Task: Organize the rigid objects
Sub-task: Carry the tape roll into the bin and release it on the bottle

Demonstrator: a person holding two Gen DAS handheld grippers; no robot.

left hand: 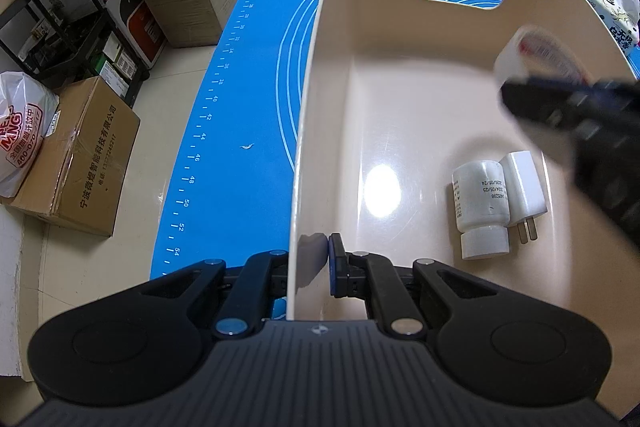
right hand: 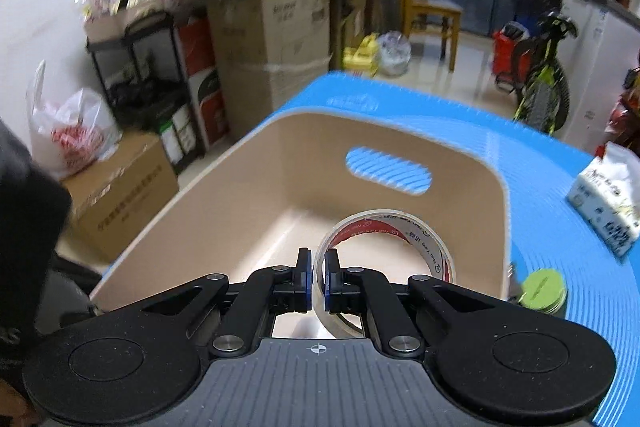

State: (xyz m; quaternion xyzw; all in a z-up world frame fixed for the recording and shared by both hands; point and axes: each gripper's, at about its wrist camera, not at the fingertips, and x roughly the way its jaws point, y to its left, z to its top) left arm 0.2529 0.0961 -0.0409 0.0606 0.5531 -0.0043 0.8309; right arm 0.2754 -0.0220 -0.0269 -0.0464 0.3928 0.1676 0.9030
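The near wall of the beige bin (left hand: pixel 316 131) is clamped by the left gripper (left hand: pixel 325 267), one finger outside and one inside; the bin is seen standing on the blue mat (left hand: pixel 240 87) that covers the counter; on the bin floor a white bottle (left hand: pixel 482 205) is seen lying on its side, touching a white plug adapter (left hand: pixel 524 193); both are shown only in the left wrist view. Above them, the right gripper (left hand: pixel 516 103) is caught blurred over the bin's right side with the tape roll (left hand: pixel 536 53); in its own view the right gripper (right hand: pixel 318 273) is shut on the wall of the clear tape roll (right hand: pixel 384 247), held over the bin (right hand: pixel 224 187). Only there is a green-lidded jar (right hand: pixel 544 291) shown on the mat just outside the bin; farther off a tissue pack (right hand: pixel 608 203) is seen in both views.
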